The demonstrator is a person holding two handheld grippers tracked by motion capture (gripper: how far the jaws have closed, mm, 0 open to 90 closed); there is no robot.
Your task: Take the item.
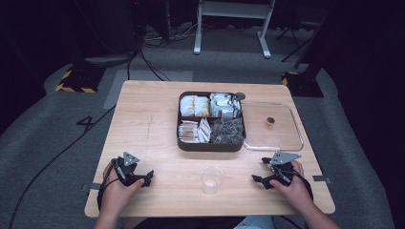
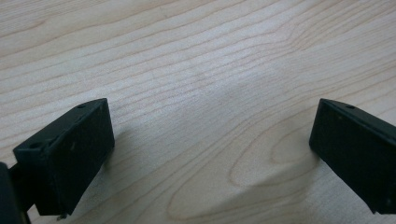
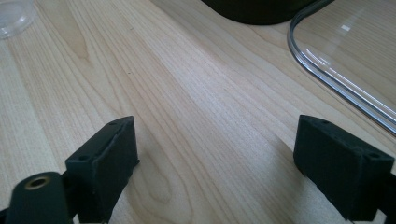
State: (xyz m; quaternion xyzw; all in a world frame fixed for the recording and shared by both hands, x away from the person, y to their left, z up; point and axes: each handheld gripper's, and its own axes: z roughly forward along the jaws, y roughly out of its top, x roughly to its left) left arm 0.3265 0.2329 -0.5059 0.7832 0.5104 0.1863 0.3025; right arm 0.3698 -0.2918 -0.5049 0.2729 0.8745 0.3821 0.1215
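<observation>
1. The left gripper rests on the wooden table, jaws wide apart, holding nothing.
2. The right gripper also lies with jaws spread and empty.
3. A clear plastic cup stands between them, near the front edge.
4. The dark tray holds packets (their print is too small to read); a clear lid lies beside it.

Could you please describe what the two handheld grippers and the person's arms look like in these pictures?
Both the left gripper and the right gripper are black, each topped by a grey three-cornered plate and trailing a black cable. Up close, the jaws are blocky black pads with small holes near their edges, and a brass-coloured ring sits on the right gripper's body. The forearms are bare, with no sleeves in sight.
</observation>
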